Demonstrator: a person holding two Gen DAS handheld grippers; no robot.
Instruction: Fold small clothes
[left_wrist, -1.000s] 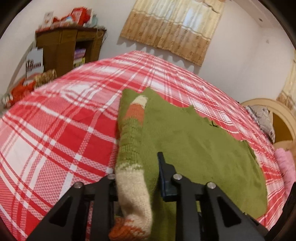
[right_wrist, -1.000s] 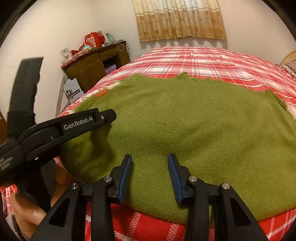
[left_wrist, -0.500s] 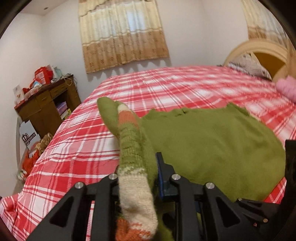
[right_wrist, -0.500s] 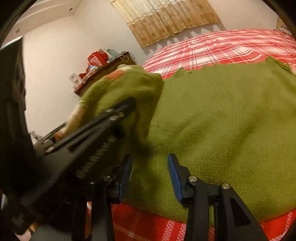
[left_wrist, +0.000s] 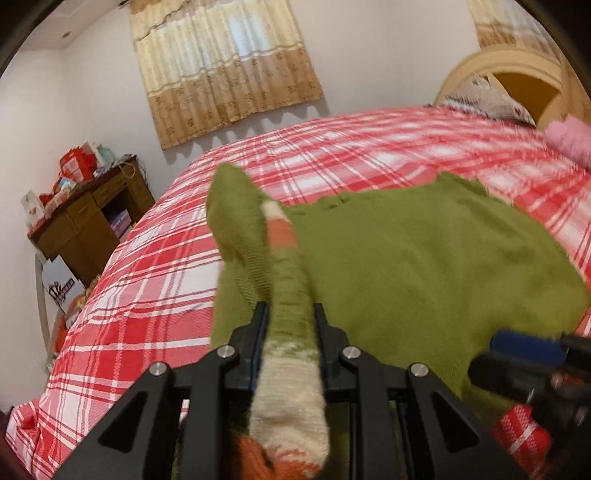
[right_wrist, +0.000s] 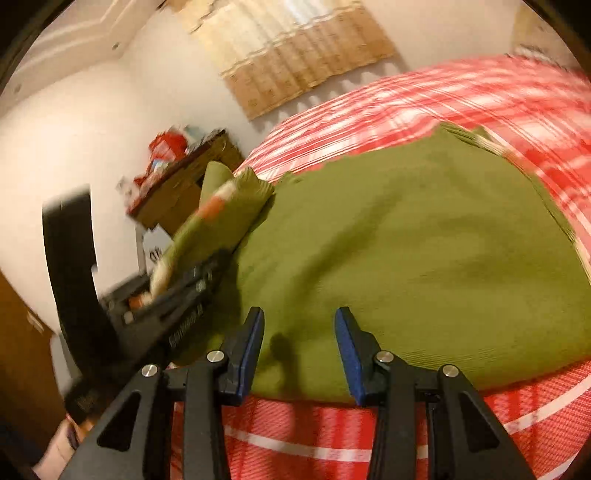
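Note:
A green knit sweater (left_wrist: 424, 258) lies spread on the red plaid bed (left_wrist: 147, 280). Its sleeve (left_wrist: 288, 288), green with cream and orange stripes, is lifted off the bed, and my left gripper (left_wrist: 290, 321) is shut on it near the cuff. From the right wrist view the same sweater (right_wrist: 406, 251) fills the middle, with the left gripper (right_wrist: 207, 273) holding the sleeve (right_wrist: 221, 206) up at the left. My right gripper (right_wrist: 299, 332) stands open just over the sweater's near hem, with nothing between its fingers. It also shows as a blurred blue tip (left_wrist: 524, 347) at the lower right of the left wrist view.
A brown wooden desk (left_wrist: 88, 225) with red packages on top stands left of the bed. Patterned curtains (left_wrist: 229, 66) hang on the far wall. A rounded headboard (left_wrist: 517, 81), a pillow and a pink item (left_wrist: 569, 140) sit at the right end.
My left gripper has rolled and carried the sleeve rightward, over the sweater's body. The right gripper has slid sideways along the near hem, its jaws as wide apart as before.

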